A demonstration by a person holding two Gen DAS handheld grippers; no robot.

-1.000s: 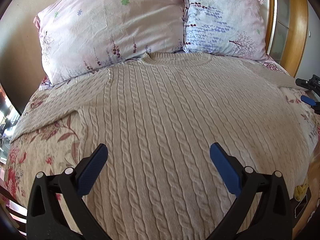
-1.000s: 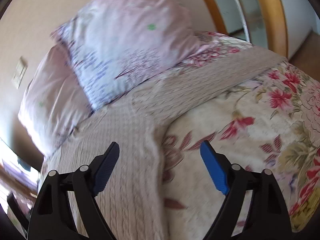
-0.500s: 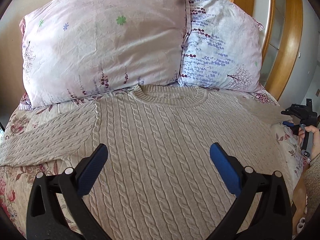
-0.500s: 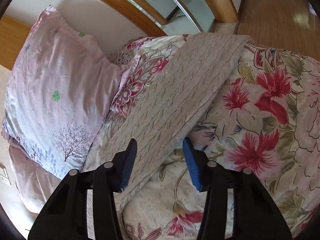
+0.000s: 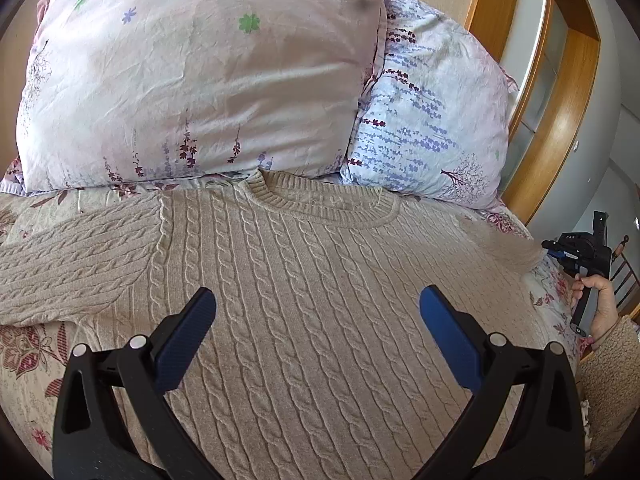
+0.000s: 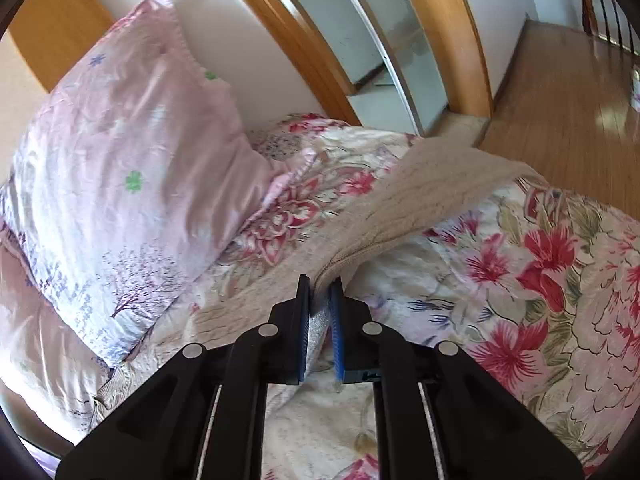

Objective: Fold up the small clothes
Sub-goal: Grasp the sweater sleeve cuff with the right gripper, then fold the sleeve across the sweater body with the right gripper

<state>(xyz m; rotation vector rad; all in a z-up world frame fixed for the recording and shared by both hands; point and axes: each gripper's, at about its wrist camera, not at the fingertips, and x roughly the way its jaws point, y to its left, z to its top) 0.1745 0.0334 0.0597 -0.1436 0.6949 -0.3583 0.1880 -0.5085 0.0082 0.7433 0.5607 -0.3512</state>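
Note:
A beige cable-knit sweater (image 5: pixel 312 280) lies flat, front up, on the bed, collar toward the pillows, sleeves spread to both sides. My left gripper (image 5: pixel 318 316) is open and empty, hovering over the sweater's chest. My right gripper (image 6: pixel 320 292) is shut on the edge of the sweater's right sleeve (image 6: pixel 424 200), which runs away toward the bed's far edge. The right gripper also shows in the left wrist view (image 5: pixel 576 252), held by a hand at the bed's right side.
Two floral pillows (image 5: pixel 200 80) (image 5: pixel 432 120) lean at the head of the bed. A floral bedspread (image 6: pixel 540 280) covers the bed. A wooden-framed wardrobe (image 6: pixel 360 40) and wood floor (image 6: pixel 560 100) lie beyond the bed's right edge.
My right gripper has closed on the sleeve edge; it was open around it before. My left gripper has moved forward toward the collar, still open.

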